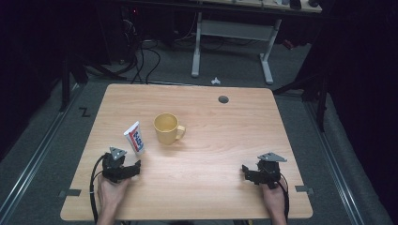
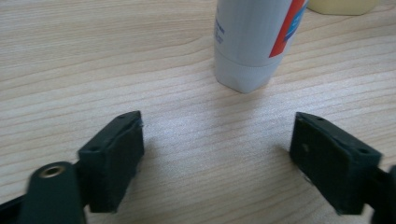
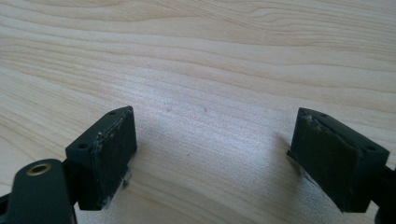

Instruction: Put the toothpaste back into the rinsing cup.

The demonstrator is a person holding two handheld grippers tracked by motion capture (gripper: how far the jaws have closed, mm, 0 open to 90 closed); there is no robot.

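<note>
— Where's the tube (image 1: 134, 138)?
— Standing cap-down on the table (image 1: 211, 187), just ahead of the left gripper (image 1: 133, 167), near the yellow mug (image 1: 167, 128).
— Is it held?
— No. Those jaws gape with only wood between them. The right gripper (image 1: 248, 172), well apart, is spread wide over bare tabletop too.

The left claw (image 1: 136, 167) rests low on the counter (image 1: 225, 140) with its jaws spread wide and bare wood between them. Just ahead stands a white tube (image 1: 134, 138) on its cap, blocking the straight path forward. Near the tube's right stands a yellow mug (image 1: 167, 127), its handle turned right; a narrow gap separates the two. The right claw (image 1: 247, 172) has wide open wood ahead and towards the middle.
</note>
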